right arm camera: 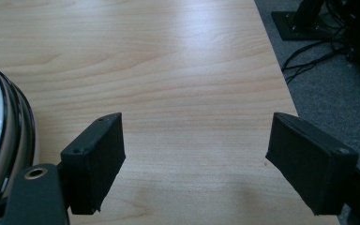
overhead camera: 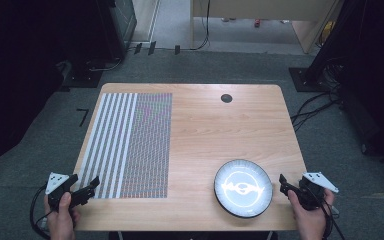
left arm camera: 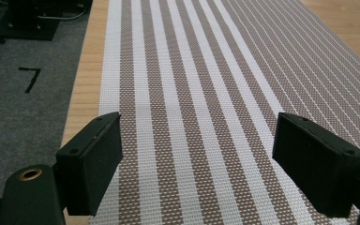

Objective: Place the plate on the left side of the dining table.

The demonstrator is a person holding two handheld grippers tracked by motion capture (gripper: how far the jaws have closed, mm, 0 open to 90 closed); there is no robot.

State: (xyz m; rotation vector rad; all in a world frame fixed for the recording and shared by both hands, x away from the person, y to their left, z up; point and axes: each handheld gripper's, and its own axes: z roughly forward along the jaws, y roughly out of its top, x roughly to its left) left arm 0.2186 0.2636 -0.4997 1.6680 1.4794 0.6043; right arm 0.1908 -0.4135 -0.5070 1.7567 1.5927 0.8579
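The tabletop (overhead camera: 205, 125) carries a striped mat (overhead camera: 127, 142) and a plate (overhead camera: 243, 188). The mat lies directly ahead of and under the left claw (left arm camera: 197, 164), whose jaws stand wide apart with nothing between them. The plate sits just beside the right claw (right arm camera: 194, 161), on its left; its jaws are likewise spread, over bare wood.

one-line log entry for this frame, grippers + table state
left gripper: open, empty, over striped placemat near edge | right gripper: open, empty, beside plate | plate: bare table, untouched
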